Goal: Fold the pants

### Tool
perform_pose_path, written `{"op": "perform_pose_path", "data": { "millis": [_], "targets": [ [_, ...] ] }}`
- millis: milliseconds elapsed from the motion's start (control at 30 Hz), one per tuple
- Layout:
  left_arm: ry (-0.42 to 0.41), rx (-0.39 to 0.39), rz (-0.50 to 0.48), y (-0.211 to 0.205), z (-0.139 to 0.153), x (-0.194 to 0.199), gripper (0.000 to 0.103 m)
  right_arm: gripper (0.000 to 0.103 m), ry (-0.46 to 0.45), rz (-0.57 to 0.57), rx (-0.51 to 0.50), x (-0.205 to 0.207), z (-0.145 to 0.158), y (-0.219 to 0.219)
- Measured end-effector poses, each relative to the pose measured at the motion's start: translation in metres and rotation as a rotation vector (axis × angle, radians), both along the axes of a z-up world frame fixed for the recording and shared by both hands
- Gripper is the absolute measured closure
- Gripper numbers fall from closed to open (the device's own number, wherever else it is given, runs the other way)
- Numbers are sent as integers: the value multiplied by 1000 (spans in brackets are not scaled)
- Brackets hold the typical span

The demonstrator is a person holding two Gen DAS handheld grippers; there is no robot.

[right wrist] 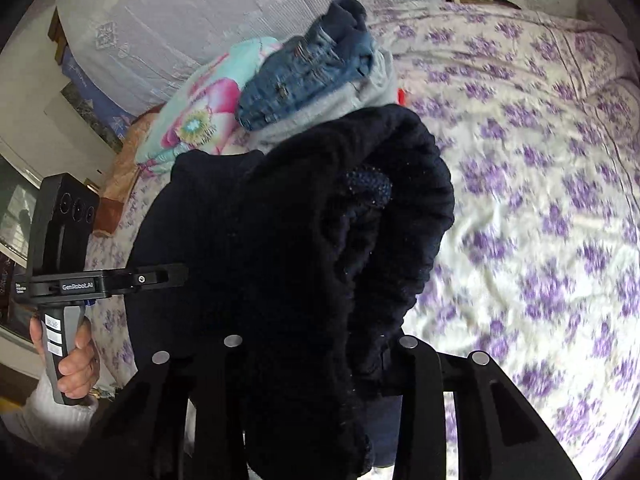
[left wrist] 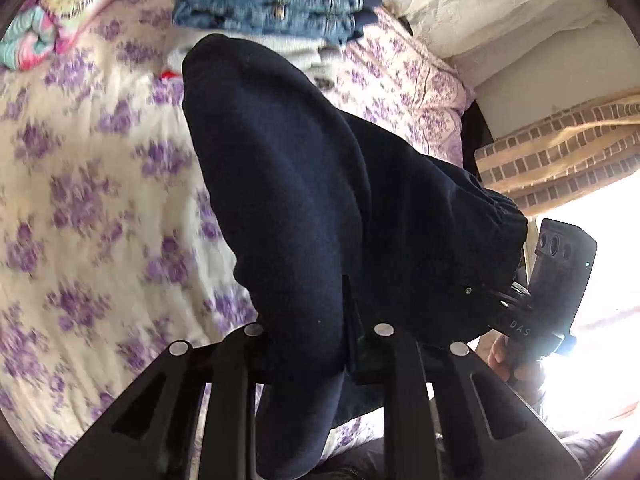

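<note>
Both the left hand-held gripper [left wrist: 316, 344] and the right hand-held gripper [right wrist: 320, 344] pinch the dark navy fleece pants [left wrist: 320, 184]; folded blue jeans [left wrist: 276, 0] lie at 12 o'clock

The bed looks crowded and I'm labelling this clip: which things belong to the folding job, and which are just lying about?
In the job:
navy pants, held up by both grippers
left gripper
right gripper

Lying about:
stack of folded jeans
flowered pillow
purple-flowered bedsheet
</note>
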State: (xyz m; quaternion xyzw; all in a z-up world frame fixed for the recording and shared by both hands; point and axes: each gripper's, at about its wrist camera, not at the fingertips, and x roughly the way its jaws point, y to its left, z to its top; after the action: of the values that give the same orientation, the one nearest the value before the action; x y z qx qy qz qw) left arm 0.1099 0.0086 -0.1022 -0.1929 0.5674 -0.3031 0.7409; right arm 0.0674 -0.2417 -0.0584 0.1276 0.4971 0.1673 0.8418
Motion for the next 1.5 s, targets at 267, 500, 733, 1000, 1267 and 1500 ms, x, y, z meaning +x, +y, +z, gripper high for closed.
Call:
{"op": "perform_pose_path", "data": {
  "millis": [267, 500, 733, 1000, 1267, 1500],
  "targets": [
    [-122, 54, 83, 30, 134, 191, 83, 66, -161, 30, -4, 198, 129, 15],
    [-30, 171, 119, 32, 91, 312, 72, 64, -46, 27, -62, 322, 77, 21],
    [43, 263, 217, 38, -4, 337, 27, 40, -63, -15, -60, 344, 6, -8],
    [-89, 392, 171, 30, 39, 306, 28, 38, -140, 4, -99, 313, 59, -1],
    [-337, 428, 168, 24, 114, 180, 15, 35, -313, -20, -159, 207, 132, 3],
    [-404, 490, 295, 14, 142, 70, 5, 14, -351, -169, -294, 91, 146, 9]
  ]
}}
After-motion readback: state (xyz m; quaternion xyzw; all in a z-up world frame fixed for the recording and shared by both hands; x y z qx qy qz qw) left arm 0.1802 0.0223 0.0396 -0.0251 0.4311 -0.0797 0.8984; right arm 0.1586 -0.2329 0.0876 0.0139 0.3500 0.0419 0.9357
